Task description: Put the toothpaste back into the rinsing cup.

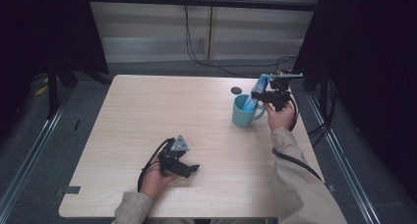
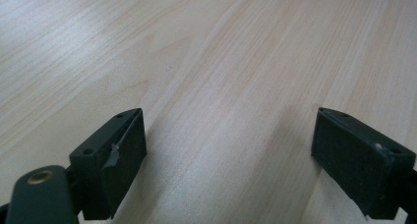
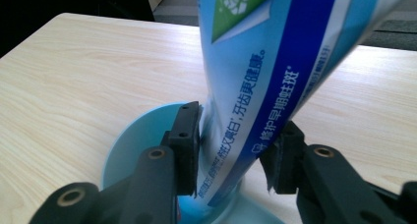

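My right gripper [image 1: 259, 97] hangs over the teal mug [image 1: 244, 112] at the far right of the surface [image 1: 147, 116], with my hand gripping it from the near side. Between its jaws stands a blue toothpaste tube [image 3: 265, 86], its lower end down inside the mug [image 3: 133, 140] and its upper part leaning up and away to the right in the right gripper view. The left pad [image 3: 189, 135] lies against the tube's side; the right pad [image 3: 282, 155] sits just beside the tube's other edge, and I cannot tell whether it presses. So whether the tube is clamped or merely bracketed I cannot say. In the high view the tube [image 1: 256, 92] rises from the mug at a tilt, its top near the gripper's body. The mug's handle points toward my right hand [image 1: 279, 117]. A small dark disc [image 1: 236, 90] lies on the surface just beyond the mug.

My left gripper [image 1: 189, 169] rests low on the near part of the surface, well apart from the mug, held in my left hand [image 1: 156, 177]. Its jaws stand wide apart with nothing but bare wood between them, as the left gripper view shows [image 2: 228, 150].
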`<state>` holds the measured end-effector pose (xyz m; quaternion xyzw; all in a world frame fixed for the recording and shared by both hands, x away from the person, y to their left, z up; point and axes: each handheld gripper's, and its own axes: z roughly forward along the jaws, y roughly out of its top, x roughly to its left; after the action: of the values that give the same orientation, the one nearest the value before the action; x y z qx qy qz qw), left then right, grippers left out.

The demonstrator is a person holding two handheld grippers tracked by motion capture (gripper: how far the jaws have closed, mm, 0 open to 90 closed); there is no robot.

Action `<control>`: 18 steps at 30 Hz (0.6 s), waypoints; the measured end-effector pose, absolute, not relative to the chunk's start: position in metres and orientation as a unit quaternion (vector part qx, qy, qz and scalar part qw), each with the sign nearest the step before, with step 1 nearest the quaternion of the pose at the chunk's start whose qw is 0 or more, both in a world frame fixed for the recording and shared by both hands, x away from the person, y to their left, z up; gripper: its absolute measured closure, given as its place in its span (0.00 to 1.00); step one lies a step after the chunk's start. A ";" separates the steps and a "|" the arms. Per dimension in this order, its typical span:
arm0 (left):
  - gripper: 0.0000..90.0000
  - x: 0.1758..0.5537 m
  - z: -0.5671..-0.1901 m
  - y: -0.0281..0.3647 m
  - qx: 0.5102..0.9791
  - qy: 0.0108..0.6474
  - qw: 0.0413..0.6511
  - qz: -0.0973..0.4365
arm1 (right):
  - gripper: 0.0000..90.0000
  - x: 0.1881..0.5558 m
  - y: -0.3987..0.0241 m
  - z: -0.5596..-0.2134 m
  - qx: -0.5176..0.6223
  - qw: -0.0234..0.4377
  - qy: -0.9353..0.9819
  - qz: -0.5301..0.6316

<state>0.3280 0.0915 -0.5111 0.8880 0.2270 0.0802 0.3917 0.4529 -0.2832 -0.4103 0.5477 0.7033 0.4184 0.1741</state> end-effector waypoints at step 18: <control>0.14 0.328 -0.511 0.092 0.888 0.227 0.391 0.080 | 0.51 0.449 -0.291 -0.410 0.562 0.193 0.682 0.426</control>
<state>0.3279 0.0915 -0.5111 0.8882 0.2272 0.0798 0.3913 0.4493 -0.2911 -0.4098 0.5619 0.6822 0.4264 0.1927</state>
